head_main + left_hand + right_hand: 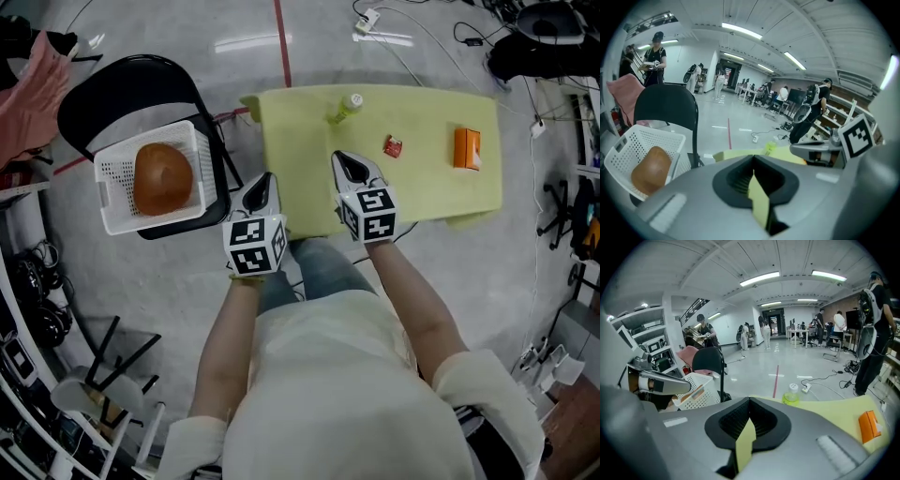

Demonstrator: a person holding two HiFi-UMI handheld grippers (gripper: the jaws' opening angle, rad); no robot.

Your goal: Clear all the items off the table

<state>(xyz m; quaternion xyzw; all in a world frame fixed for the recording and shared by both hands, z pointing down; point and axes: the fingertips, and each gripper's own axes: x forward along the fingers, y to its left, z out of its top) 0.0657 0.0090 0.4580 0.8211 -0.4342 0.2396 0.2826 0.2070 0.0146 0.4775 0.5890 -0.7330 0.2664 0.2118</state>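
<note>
A table under a yellow-green cloth [422, 187] carries a small green bottle [347, 108] at the back, a little red packet [393, 145] and an orange box [467, 148] toward the right. My left gripper [265, 178] hovers at the cloth's front left edge, shut and empty. The right gripper [347, 159] is over the cloth just in front of the bottle, also shut with nothing in it. In the right gripper view, the bottle [791, 393] stands ahead and the orange box [868, 423] lies at the right. The bottle [769, 147] also shows in the left gripper view.
A white basket [111, 173] holding a brown rounded object [162, 177] sits on a black chair [122, 89] left of the table. Cables and a power strip [380, 37] lie on the floor beyond. Shelving lines the left and right edges. People stand far off in the room.
</note>
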